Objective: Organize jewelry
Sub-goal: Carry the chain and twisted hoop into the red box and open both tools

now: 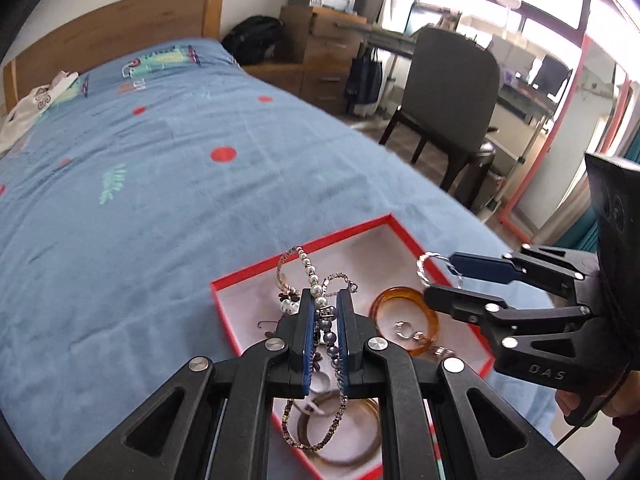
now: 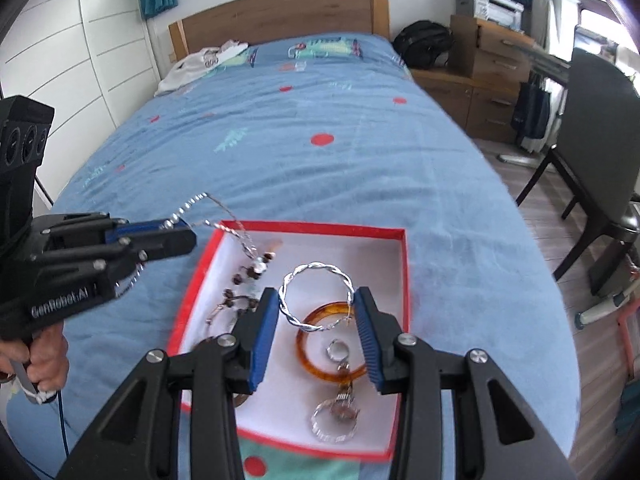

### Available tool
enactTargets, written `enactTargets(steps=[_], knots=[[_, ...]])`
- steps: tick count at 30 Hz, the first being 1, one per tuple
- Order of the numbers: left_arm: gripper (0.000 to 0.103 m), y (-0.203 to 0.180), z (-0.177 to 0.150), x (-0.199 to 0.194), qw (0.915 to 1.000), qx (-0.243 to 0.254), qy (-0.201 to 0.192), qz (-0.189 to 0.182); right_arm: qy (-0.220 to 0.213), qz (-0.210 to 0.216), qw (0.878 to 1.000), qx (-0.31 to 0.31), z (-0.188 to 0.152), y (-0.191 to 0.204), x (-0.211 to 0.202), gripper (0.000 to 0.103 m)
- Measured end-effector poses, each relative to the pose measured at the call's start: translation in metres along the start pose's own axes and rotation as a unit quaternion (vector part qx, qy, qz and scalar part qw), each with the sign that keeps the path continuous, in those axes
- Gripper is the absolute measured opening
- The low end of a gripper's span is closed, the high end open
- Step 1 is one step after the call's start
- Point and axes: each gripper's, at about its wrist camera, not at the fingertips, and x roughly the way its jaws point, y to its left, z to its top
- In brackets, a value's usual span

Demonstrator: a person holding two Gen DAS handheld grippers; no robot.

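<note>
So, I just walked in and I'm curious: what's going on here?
A person with two handheld grippers is sorting jewelry over a red cardboard box with white lining on a blue bedspread. The left gripper pinches a beaded silver chain that trails into the box; the right gripper holds a twisted silver hoop above a translucent amber bangle.

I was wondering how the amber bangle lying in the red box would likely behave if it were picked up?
The amber bangle looks like a rigid hoop, so it should keep its shape. Its glossy surface may slip in a tool. A string of linked silver rings lies across its rim, so that could snag and drag along.
</note>
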Motion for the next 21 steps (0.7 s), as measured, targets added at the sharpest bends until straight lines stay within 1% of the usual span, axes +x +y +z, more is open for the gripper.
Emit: enactTargets(steps=[6,12,18,21], knots=[[0.01,0.007,0.003,0.04,0.9997,-0.004,0.021,0.011,0.027,0.019,0.999,-0.006,0.002,-0.014,0.05,0.037],[0.01,0.015,-0.003,0.065,0.9991,-0.005,0.039,0.018,0.049,0.023,0.998,-0.007,-0.002,-0.023,0.082,0.037],[0.01,0.019,-0.015,0.082,0.9981,-0.017,0.058,0.009,0.055,0.019,0.998,-0.027,-0.005,-0.019,0.089,0.038],[0.01,0.018,-0.015,0.082,0.9982,-0.019,0.056,0.007,0.058,0.015,0.998,-0.033,-0.005,-0.018,0.089,0.039]])
